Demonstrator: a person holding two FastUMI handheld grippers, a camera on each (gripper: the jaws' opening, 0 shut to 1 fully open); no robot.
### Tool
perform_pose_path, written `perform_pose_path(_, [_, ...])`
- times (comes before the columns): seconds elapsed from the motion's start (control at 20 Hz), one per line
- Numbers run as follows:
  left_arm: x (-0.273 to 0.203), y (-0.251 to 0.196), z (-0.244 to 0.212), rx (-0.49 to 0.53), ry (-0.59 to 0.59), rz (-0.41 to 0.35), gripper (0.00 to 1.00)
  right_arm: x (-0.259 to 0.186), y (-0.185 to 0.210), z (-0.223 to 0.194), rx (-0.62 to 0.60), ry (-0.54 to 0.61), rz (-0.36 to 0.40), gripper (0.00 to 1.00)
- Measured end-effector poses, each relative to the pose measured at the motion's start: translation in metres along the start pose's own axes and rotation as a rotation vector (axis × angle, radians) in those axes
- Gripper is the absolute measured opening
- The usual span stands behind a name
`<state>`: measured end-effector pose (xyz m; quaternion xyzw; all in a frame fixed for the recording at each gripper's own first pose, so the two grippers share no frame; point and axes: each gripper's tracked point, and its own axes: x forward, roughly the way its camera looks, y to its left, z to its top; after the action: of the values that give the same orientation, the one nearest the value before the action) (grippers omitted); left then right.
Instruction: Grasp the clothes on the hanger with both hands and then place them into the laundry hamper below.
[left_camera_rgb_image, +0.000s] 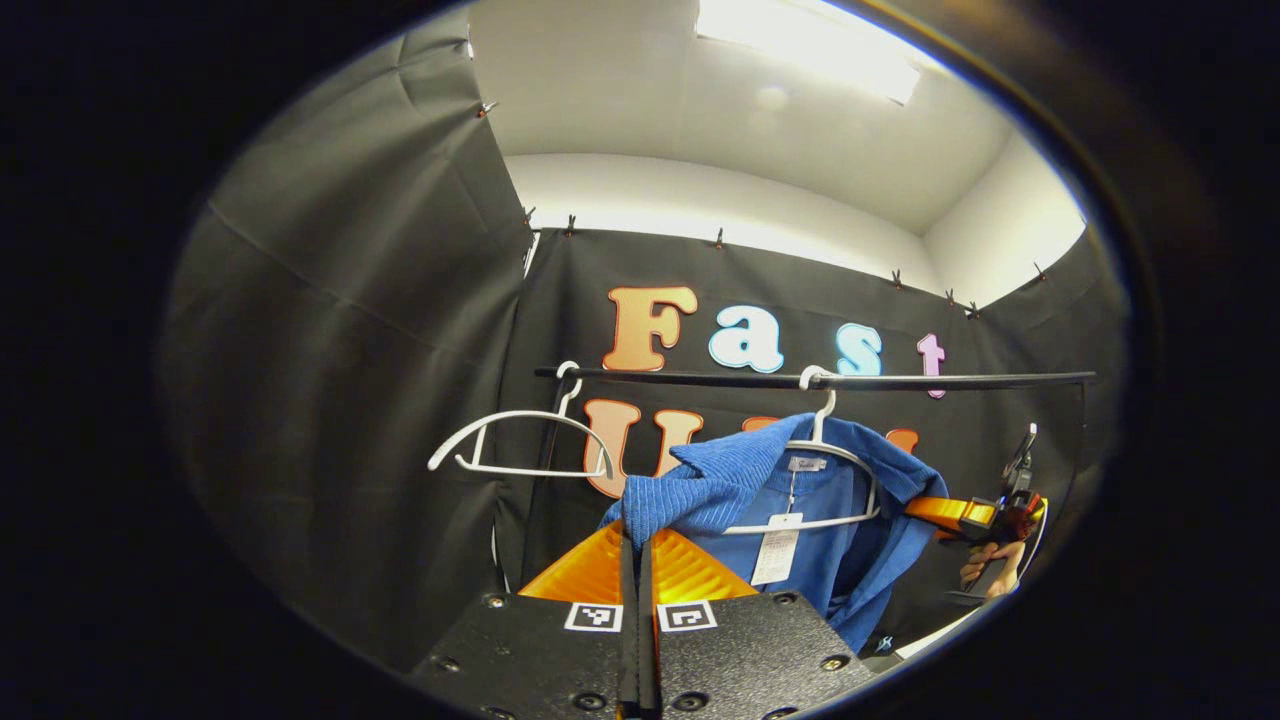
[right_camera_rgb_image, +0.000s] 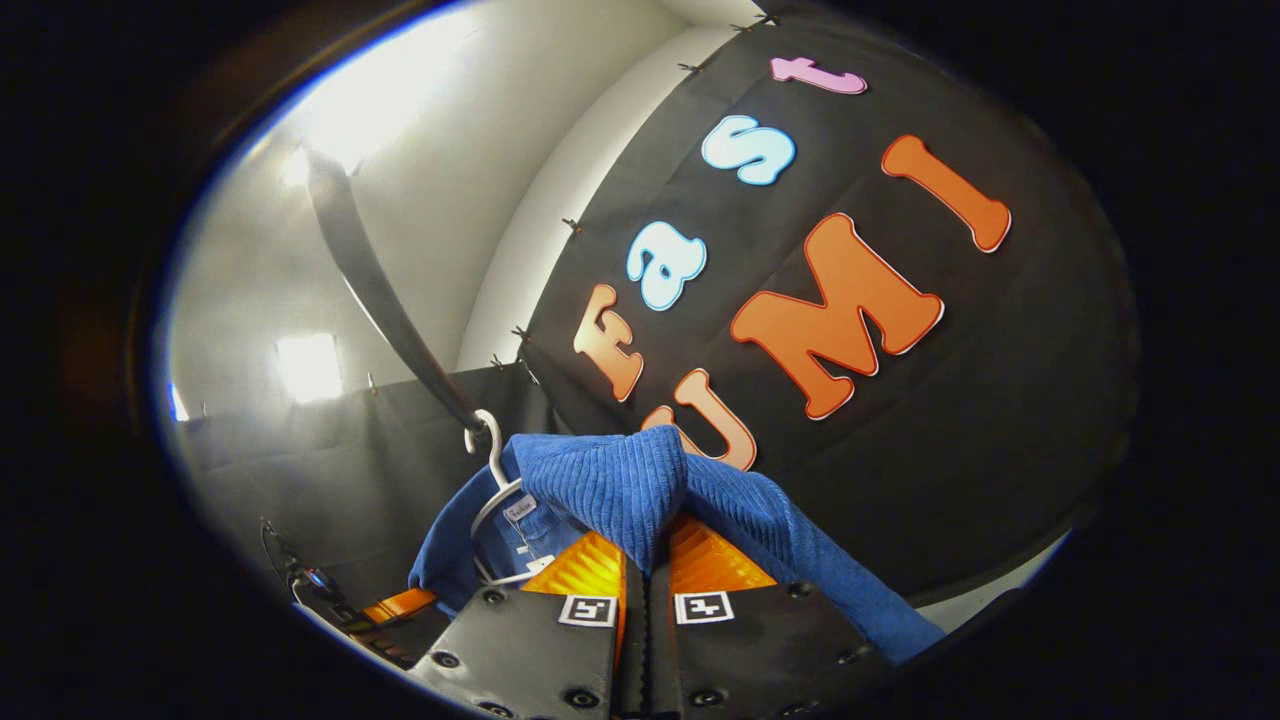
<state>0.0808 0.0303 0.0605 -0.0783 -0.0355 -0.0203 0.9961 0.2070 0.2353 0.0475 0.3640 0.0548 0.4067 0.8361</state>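
Observation:
A blue ribbed garment (left_camera_rgb_image: 830, 540) hangs on a white hanger (left_camera_rgb_image: 822, 455) from a black rail (left_camera_rgb_image: 950, 380). My left gripper (left_camera_rgb_image: 636, 545) is shut on the garment's near shoulder, where the cloth bunches between the fingers. Farther right in the left gripper view, the right gripper (left_camera_rgb_image: 945, 512) grips the other shoulder, with a hand (left_camera_rgb_image: 990, 565) behind it. In the right gripper view, my right gripper (right_camera_rgb_image: 645, 560) is shut on a fold of the blue garment (right_camera_rgb_image: 610, 485). The hanger's hook (right_camera_rgb_image: 490, 445) sits on the rail (right_camera_rgb_image: 380, 290). The left gripper (right_camera_rgb_image: 395, 605) shows low left. A paper tag (left_camera_rgb_image: 775, 550) dangles at the collar.
An empty white hanger (left_camera_rgb_image: 520, 440) hangs on the rail to the left of the garment. Black cloth walls (left_camera_rgb_image: 350, 330) close in the left and back. A bright ceiling light (left_camera_rgb_image: 810, 45) is overhead.

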Motion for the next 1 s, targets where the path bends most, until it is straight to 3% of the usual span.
perform_pose_path(0.3, [0.014,0.015,0.014,0.038,-0.008,0.040,0.00,0.006,0.000,0.025,0.072,-0.068,0.006,0.07])
perform_pose_path(0.7, [0.029,0.020,0.055,0.129,-0.098,0.078,0.00,0.017,-0.012,0.049,0.085,-0.124,-0.015,0.07])
perform_pose_path(1.0, [0.048,0.033,0.056,0.150,-0.107,0.099,0.00,0.022,-0.020,0.072,0.088,-0.179,-0.019,0.07])
